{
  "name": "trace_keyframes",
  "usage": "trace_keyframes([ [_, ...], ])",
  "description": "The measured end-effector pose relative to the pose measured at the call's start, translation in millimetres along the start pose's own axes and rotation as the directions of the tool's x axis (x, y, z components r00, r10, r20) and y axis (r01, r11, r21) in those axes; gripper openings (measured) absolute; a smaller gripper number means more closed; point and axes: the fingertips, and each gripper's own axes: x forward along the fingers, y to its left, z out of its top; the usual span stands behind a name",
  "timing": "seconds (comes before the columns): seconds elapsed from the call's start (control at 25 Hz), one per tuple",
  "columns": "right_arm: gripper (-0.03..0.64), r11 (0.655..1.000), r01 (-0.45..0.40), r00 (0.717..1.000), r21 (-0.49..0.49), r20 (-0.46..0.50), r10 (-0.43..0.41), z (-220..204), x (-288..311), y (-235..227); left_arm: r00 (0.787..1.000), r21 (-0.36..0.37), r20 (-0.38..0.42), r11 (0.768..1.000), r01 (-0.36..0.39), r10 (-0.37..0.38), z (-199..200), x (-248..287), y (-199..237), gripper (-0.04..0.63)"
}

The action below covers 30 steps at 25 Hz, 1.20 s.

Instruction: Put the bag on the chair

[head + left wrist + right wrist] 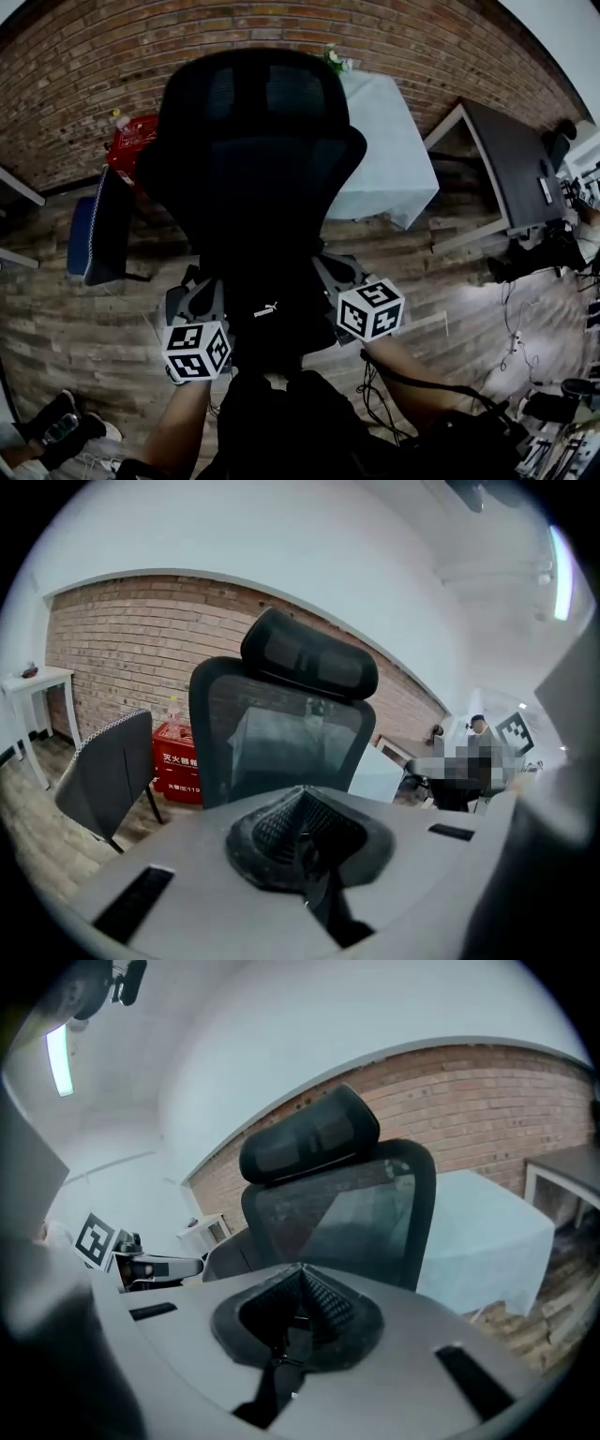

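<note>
Chair (pixel 253 159): black, mesh back.
Bag (pixel 272 328): black, small white logo.
Left gripper (pixel 199 291), right gripper (pixel 336 277): grey bodies, black ribbed pads; cubes with black-and-white square markers.
Wall (pixel 84 75): red-brown brick, pale mortar lines.
Floor (pixel 75 328): grey-brown wood planks.
Tablecloth (pixel 384 141): pale blue-white.
Box (pixel 141 141): red, white lettering.
Side chair (pixel 94 230): blue seat, dark back, white-dotted edge.
Desk (pixel 511 159): dark top, white frame.
</note>
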Motion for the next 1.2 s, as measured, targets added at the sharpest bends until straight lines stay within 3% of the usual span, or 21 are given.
trace_keyframes([
  [0.24,0.018,0.998,0.02,0.996,-0.058,0.088,-0.015,41,-34,14,0.995,0.07,0.101,0.997,0.021,-0.028,47,-29,-16,0.012],
  [0.4,0.017,0.988,0.087,0.986,-0.13,0.153,-0.066,65,-53,22,0.982,0.014,0.189,1.0,0.019,-0.021,81,-53,-18,0.012],
  [0.52,0.017,0.985,0.067,0.979,-0.156,0.201,-0.035,83,-66,38,0.97,0.05,0.242,0.999,0.004,-0.016,103,-69,-25,0.011],
  [0.68,0.017,0.972,0.109,0.966,-0.21,0.252,-0.054,106,-81,43,0.966,0.079,0.256,0.997,0.019,-0.039,112,-80,-32,0.011],
  [0.84,0.017,0.976,0.09,0.955,-0.198,0.295,-0.028,116,-89,49,0.951,0.061,0.306,0.998,0.029,-0.047,116,-92,-29,0.011],
  [1.08,0.017,0.984,0.093,0.929,-0.152,0.368,-0.031,129,-105,49,0.926,0.168,0.37,0.986,0.014,-0.076,128,-110,-38,0.011],
  [1.2,0.017,0.979,0.114,0.929,-0.171,0.369,-0.044,130,-110,46,0.921,0.182,0.377,0.983,0.032,-0.1,131,-115,-45,0.011],
])
